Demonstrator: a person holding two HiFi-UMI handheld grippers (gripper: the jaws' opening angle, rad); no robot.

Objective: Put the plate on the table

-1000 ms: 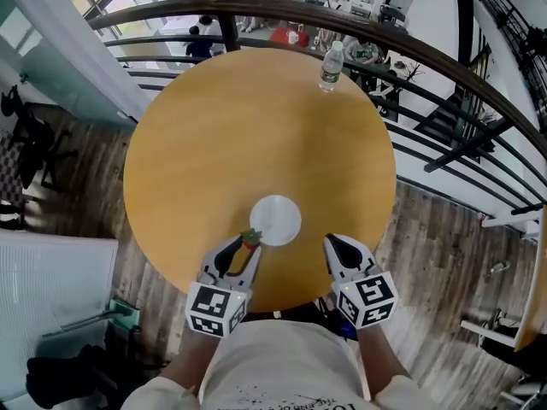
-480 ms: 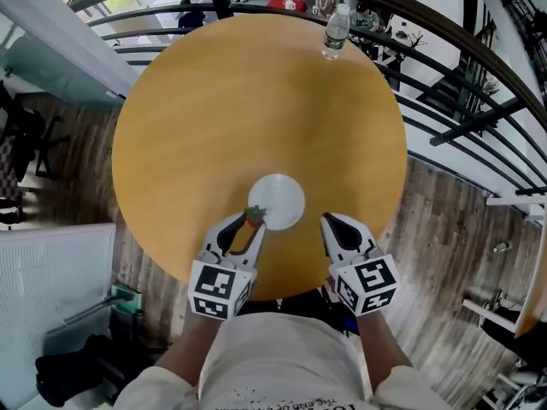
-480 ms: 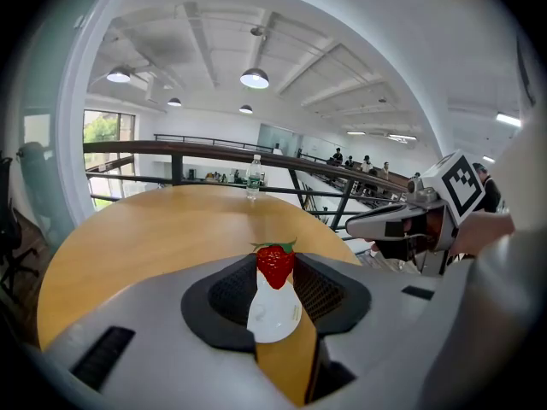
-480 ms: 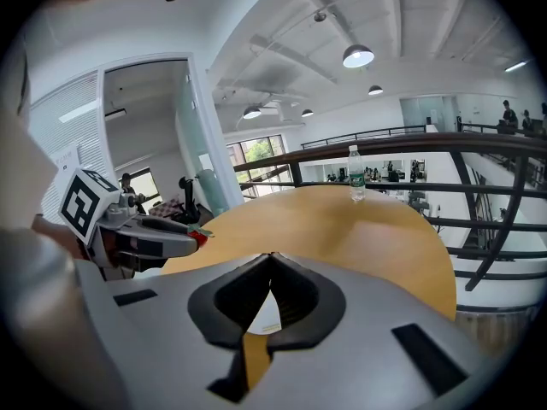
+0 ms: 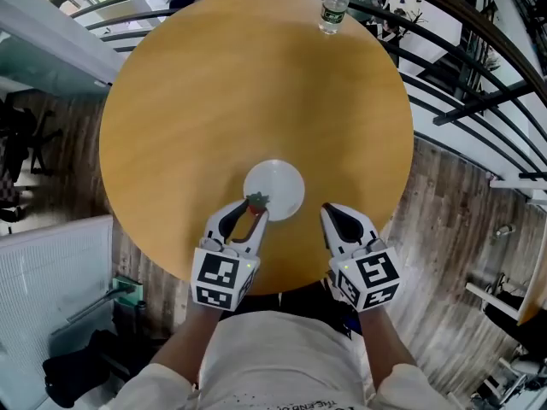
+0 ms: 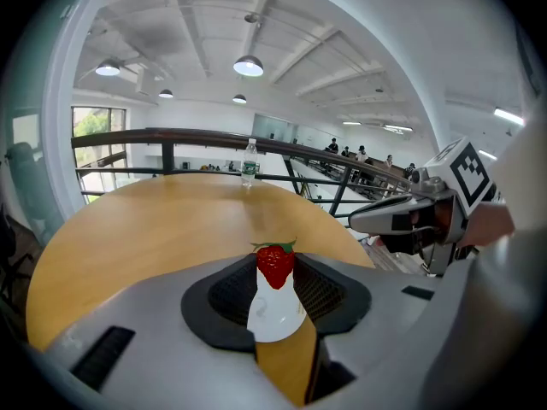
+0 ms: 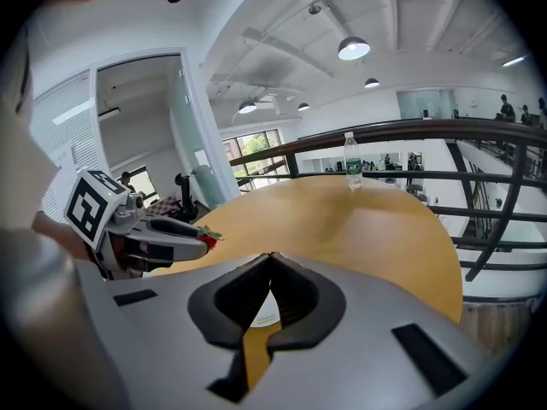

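Observation:
A white plate (image 5: pixel 273 190) lies flat on the round wooden table (image 5: pixel 214 101), near its front edge. My left gripper (image 5: pixel 255 207) is shut on a red strawberry (image 5: pixel 256 202), held at the plate's near-left rim. In the left gripper view the strawberry (image 6: pixel 275 265) sits pinched at the jaw tips, with the plate (image 6: pixel 275 313) showing below it. My right gripper (image 5: pixel 328 213) hovers just right of the plate, shut and empty. In the right gripper view its tips meet, and a sliver of the plate (image 7: pixel 267 313) shows behind them.
A clear water bottle (image 5: pixel 333 5) stands at the table's far edge. Dark curved railings (image 5: pixel 461 67) run round the far and right sides. Wooden floor surrounds the table, and a white panel (image 5: pixel 43 289) lies at the left. The person's torso is at the bottom.
The head view has tilted, so the table sits lower in the frame. My left gripper with the strawberry has edged closer to the plate's rim. The right gripper keeps its place beside the plate.

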